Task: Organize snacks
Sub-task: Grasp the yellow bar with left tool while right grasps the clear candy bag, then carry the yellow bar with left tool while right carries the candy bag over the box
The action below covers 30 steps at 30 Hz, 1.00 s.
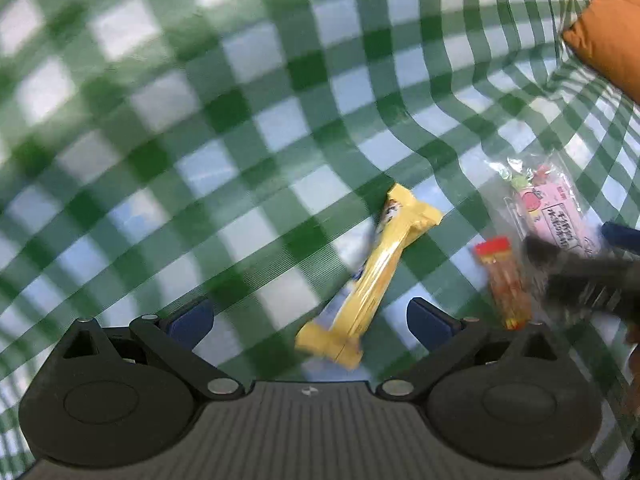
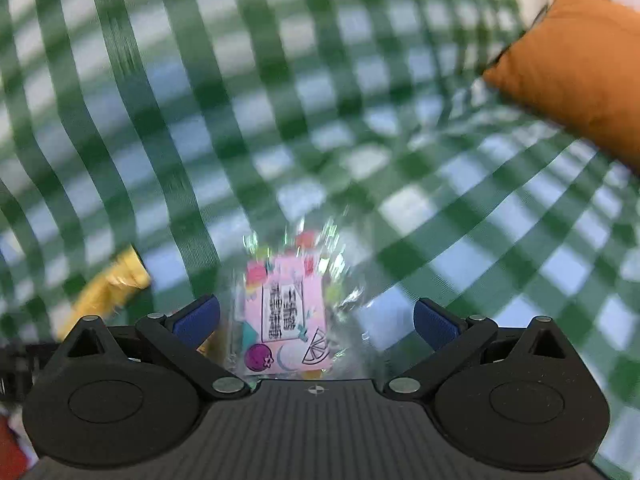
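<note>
Left claw [image 1: 310, 320] released, jaws wide, above the yellow bar wrapper [image 1: 372, 276] lying diagonally on the green checked cloth [image 1: 240, 120] over the desk. Just right of the bar: small orange packet [image 1: 505, 280]. Further right, right claw [image 2: 316, 322] released, straddling the clear pink-label candy bag [image 2: 286, 312]. Orange cushion [image 2: 576, 68] far right.

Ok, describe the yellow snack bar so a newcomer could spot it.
On the green-and-white checked tablecloth, look just ahead of the open left gripper. The yellow snack bar lies there diagonally, the only long solid-yellow wrapper; the packets to its right are clear, one with a pink label.
</note>
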Tool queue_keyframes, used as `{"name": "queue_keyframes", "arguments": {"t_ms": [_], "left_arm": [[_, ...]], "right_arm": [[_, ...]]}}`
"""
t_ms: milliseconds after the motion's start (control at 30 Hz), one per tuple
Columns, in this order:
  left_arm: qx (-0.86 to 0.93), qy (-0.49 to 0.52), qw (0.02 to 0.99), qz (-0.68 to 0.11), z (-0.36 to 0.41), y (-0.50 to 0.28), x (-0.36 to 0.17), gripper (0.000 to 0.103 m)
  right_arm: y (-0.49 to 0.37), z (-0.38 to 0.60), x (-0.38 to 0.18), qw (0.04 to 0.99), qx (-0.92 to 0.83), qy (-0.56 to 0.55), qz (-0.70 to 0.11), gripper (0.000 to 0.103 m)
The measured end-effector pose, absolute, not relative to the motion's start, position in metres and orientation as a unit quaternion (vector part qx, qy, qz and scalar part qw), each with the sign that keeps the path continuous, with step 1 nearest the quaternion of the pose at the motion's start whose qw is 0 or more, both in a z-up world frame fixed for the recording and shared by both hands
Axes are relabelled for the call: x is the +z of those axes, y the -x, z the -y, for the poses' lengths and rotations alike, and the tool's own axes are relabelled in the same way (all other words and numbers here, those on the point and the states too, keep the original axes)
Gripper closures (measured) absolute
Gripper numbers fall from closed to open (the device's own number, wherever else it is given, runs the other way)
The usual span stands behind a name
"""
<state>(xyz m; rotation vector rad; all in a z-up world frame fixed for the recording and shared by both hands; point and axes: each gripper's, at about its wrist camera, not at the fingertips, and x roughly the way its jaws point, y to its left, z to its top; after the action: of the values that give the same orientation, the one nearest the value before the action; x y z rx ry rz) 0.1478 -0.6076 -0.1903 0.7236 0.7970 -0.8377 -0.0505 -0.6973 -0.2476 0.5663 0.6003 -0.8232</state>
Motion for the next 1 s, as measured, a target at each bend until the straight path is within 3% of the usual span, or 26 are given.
{"name": "queue_keyframes", "arguments": {"t_ms": [133, 233, 267, 300, 367, 433, 500, 700, 1000], "left_arm": [[-0.383, -0.355, 0.777, -0.350, 0.624, -0.150, -0.211, 0.000], [-0.382, -0.350, 0.782, -0.346, 0.623, -0.151, -0.213, 0.000], [-0.383, -0.348, 0.785, -0.341, 0.621, -0.151, -0.212, 0.005], [-0.387, -0.345, 0.787, -0.334, 0.618, -0.148, -0.210, 0.037], [-0.410, -0.342, 0.772, -0.344, 0.614, -0.144, -0.207, 0.086], [-0.405, -0.333, 0.776, -0.350, 0.608, -0.144, -0.201, 0.087], [-0.410, -0.329, 0.777, -0.345, 0.599, -0.140, -0.191, 0.089], [-0.428, -0.287, 0.786, -0.342, 0.540, -0.124, -0.131, 0.089], [-0.432, -0.239, 0.818, -0.295, 0.384, -0.073, -0.007, 0.088]], "right_arm": [[0.038, 0.666, -0.266, 0.868, -0.391, -0.159, -0.262, 0.000], [0.039, 0.667, -0.266, 0.867, -0.391, -0.172, -0.256, 0.000], [0.037, 0.666, -0.266, 0.867, -0.392, -0.167, -0.259, 0.000], [0.036, 0.666, -0.266, 0.866, -0.394, -0.162, -0.262, 0.001], [0.036, 0.660, -0.262, 0.867, -0.399, -0.152, -0.259, 0.018], [0.039, 0.660, -0.254, 0.867, -0.403, -0.142, -0.258, 0.064], [0.041, 0.655, -0.248, 0.869, -0.401, -0.136, -0.256, 0.083], [0.068, 0.623, -0.207, 0.878, -0.419, -0.081, -0.216, 0.088], [0.169, 0.510, -0.079, 0.899, -0.410, -0.090, -0.122, 0.088]]}}
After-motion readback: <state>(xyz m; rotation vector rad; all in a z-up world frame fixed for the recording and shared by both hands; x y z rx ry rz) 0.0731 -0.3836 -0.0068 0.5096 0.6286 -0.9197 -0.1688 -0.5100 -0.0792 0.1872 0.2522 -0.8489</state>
